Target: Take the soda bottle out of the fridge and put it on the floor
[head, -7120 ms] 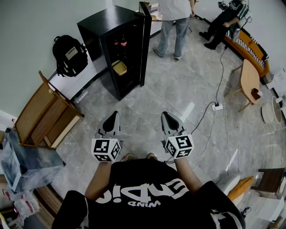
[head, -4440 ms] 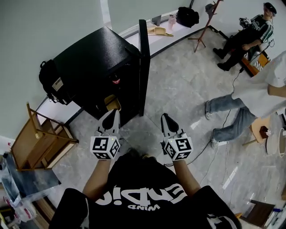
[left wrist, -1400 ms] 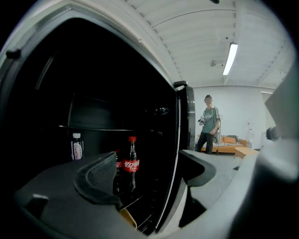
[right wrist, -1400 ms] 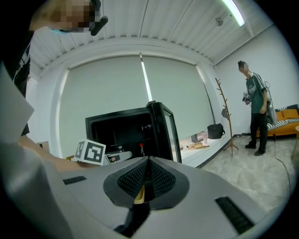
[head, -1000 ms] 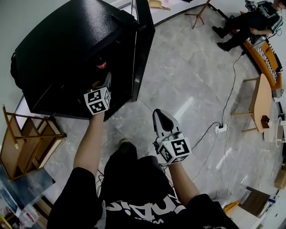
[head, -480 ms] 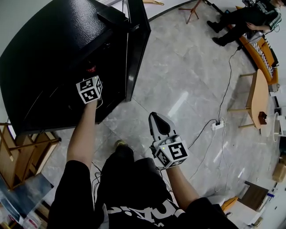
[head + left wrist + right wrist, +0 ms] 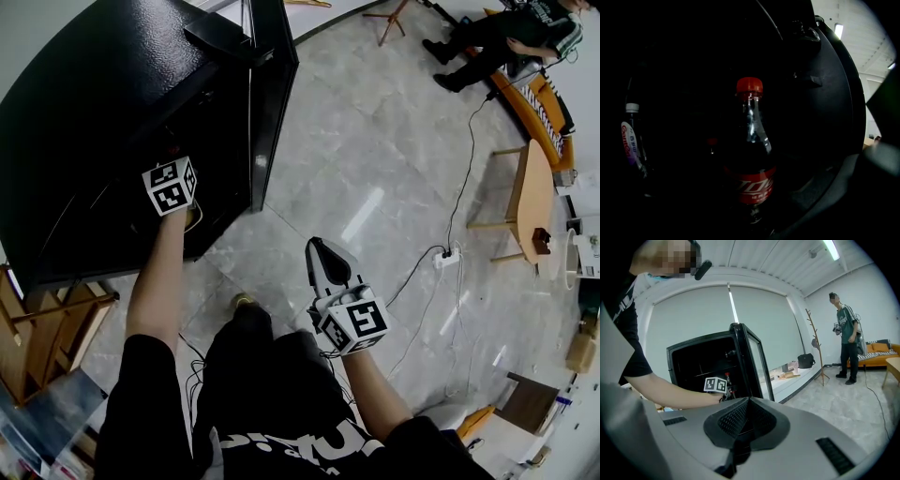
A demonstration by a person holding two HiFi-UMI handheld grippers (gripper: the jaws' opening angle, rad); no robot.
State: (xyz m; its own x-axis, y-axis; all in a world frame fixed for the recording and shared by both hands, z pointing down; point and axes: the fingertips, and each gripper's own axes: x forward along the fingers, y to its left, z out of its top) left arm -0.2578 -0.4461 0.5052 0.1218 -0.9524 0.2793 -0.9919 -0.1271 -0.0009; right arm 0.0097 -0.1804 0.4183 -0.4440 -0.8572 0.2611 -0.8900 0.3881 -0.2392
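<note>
Red-capped clear plastic soda bottle (image 7: 751,159) stands upright near the black fridge's (image 7: 112,112) open front edge, facing the left gripper (image 7: 727,391), whose jaws are too dark to judge. Right gripper (image 7: 317,251) is clenched and empty. Reaching step; next, grasp the bottle's body.

The head camera looks steeply down onto the black fridge (image 7: 94,94). The left gripper camera sits close, apparently just inside its dark interior. The right gripper camera, lower and farther back, faces the same fridge's open front.
</note>
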